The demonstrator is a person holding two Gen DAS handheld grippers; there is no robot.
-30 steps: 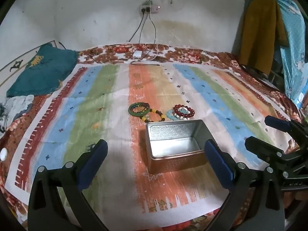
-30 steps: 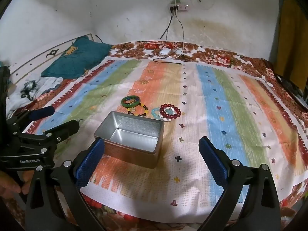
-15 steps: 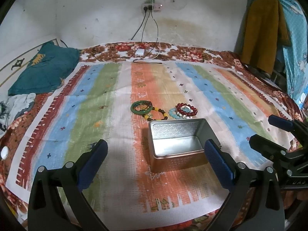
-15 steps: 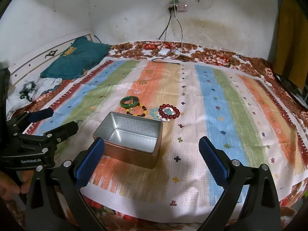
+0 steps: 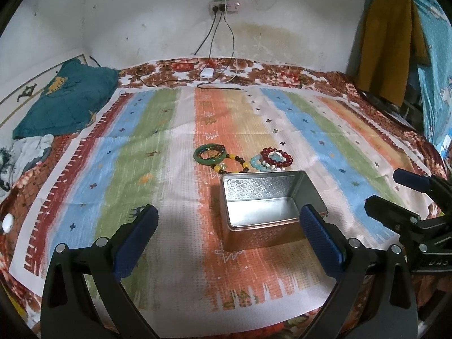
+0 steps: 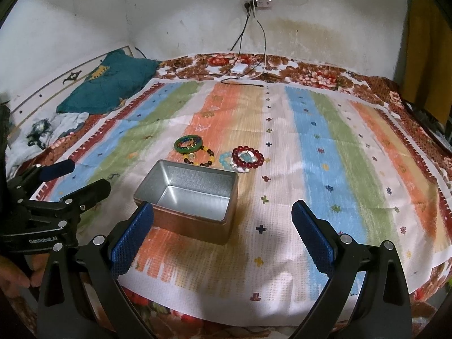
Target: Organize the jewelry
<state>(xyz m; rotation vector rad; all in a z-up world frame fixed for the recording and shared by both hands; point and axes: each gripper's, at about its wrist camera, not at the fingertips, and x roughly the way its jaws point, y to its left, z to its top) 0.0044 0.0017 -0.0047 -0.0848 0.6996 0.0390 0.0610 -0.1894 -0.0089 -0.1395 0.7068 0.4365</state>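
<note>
Left wrist view: a striped cloth (image 5: 158, 147) covers most of a floral bedspread (image 5: 282, 70) that runs back to a white wall (image 5: 141, 22); wide bare cloth lies to the left of, to the right of and behind the items, and its front hem falls just before the gripper. A teal pillow (image 5: 65, 101) sits at the far left edge. The left gripper (image 5: 226, 226) is spread wide, holding nothing, above the near cloth. The right gripper (image 6: 223, 223) is likewise spread and empty, its left pad at the tin's near corner; whether they touch is unclear. The left gripper's body reads "GenRobot.AI" in the right wrist view. The open metal tin (image 5: 268, 206) stands upright mid-cloth, mouth up, long axis running left to right. Just behind it lie the green bangle (image 5: 210, 155), the red bead bracelet (image 5: 276, 156), partly over a pale blue one (image 5: 255, 162), and the amber-and-dark bead bracelet (image 5: 237, 162).
</note>
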